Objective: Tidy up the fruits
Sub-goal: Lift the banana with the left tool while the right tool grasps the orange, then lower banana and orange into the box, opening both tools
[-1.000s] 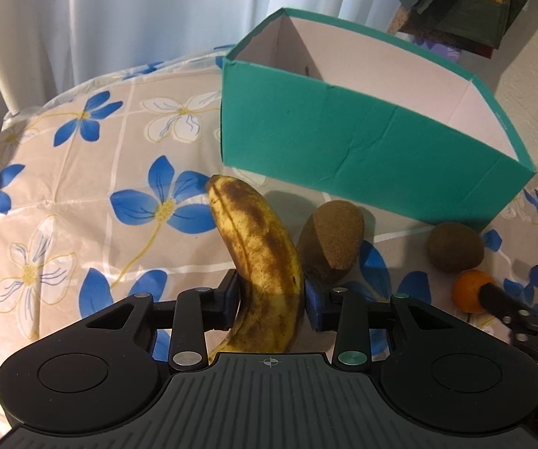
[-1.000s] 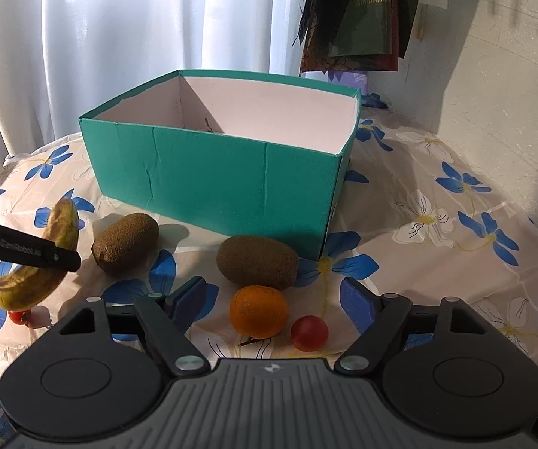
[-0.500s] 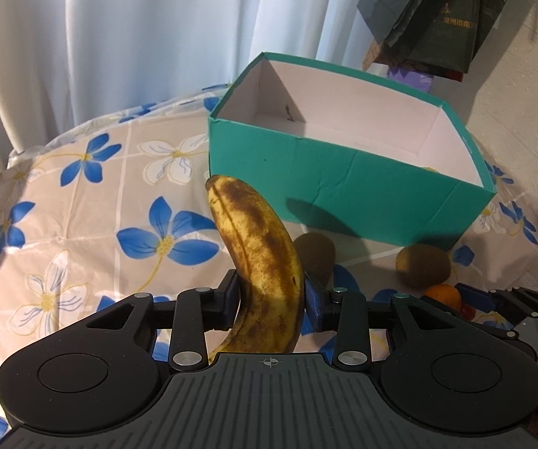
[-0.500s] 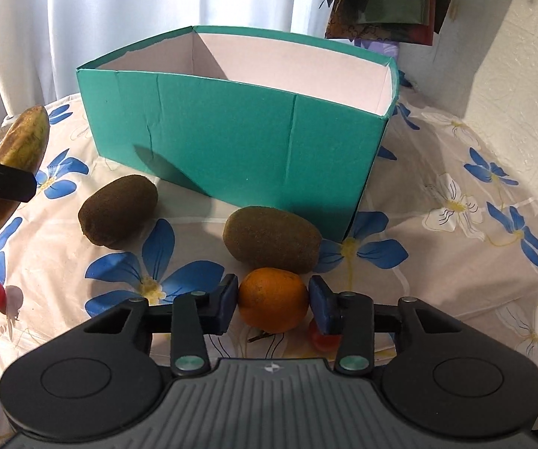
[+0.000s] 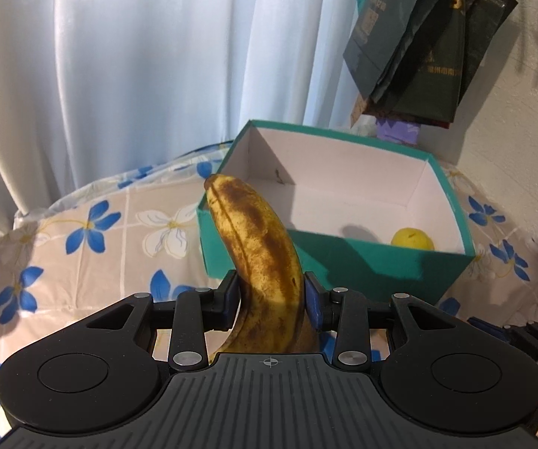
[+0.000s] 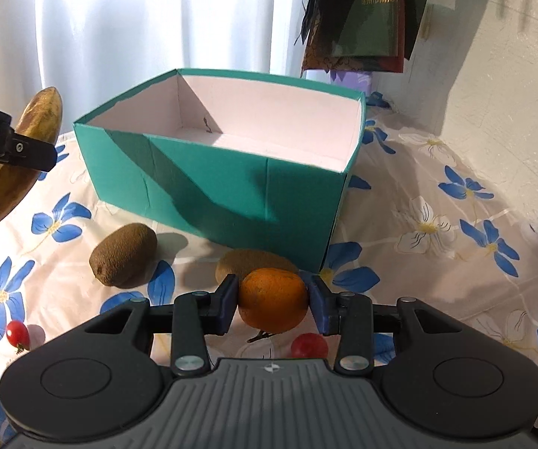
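A spotted yellow-brown banana [image 5: 265, 262] stands up between the pads of my left gripper [image 5: 271, 301], which is shut on it and holds it in the air before the teal box [image 5: 377, 269]. The same banana [image 6: 14, 157] shows at the left of the right wrist view. My right gripper [image 6: 273, 304] is shut on an orange mandarin [image 6: 273, 297], lifted just above the cloth in front of the teal box [image 6: 231, 187]. A yellow fruit [image 5: 413, 238] lies inside the box at its near right corner.
Two kiwis [image 6: 123, 260] [image 6: 246, 260] lie on the flowered tablecloth [image 6: 437, 224] before the box. Two cherry tomatoes [image 6: 17, 333] [image 6: 309, 345] sit near my right gripper. Dark bags [image 6: 362, 15] hang on the wall behind. A white curtain [image 5: 137, 56] backs the table.
My left gripper has risen with the banana, so the box's inside now shows. My right gripper closed on the mandarin and lifted it slightly.
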{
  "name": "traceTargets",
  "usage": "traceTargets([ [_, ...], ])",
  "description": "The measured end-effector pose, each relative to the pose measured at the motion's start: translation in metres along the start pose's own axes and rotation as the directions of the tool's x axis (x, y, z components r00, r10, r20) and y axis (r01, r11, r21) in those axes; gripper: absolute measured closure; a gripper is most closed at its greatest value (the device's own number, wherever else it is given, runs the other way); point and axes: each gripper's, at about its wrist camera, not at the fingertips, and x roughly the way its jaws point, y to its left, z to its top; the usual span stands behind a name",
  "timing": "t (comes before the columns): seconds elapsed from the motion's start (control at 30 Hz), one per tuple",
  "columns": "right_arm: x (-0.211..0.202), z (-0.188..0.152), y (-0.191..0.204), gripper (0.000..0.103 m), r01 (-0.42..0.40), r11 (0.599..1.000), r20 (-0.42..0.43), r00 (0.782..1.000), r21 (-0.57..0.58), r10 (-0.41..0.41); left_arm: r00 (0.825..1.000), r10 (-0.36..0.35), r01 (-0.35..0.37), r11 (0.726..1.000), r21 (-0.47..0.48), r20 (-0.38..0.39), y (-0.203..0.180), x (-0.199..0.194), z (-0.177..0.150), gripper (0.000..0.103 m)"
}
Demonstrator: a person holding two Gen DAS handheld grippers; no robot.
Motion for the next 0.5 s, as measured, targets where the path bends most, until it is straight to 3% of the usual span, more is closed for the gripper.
traceTargets([
  [0.23,-0.018,0.028,-0.006,0.063,0.024,1.000,0.102,0.994,0.006,-0.025,0.999,0.008,-0.008,1.000,0.001,0.049,-0.008,0.010,0.030,0.063],
  [0.5,-0.007,0.063,-0.009,0.063,0.061,0.998,0.168,0.984,0.015,-0.063,1.000,-0.002,0.002,1.000,-0.013,0.013,-0.018,0.048,0.046,0.063],
])
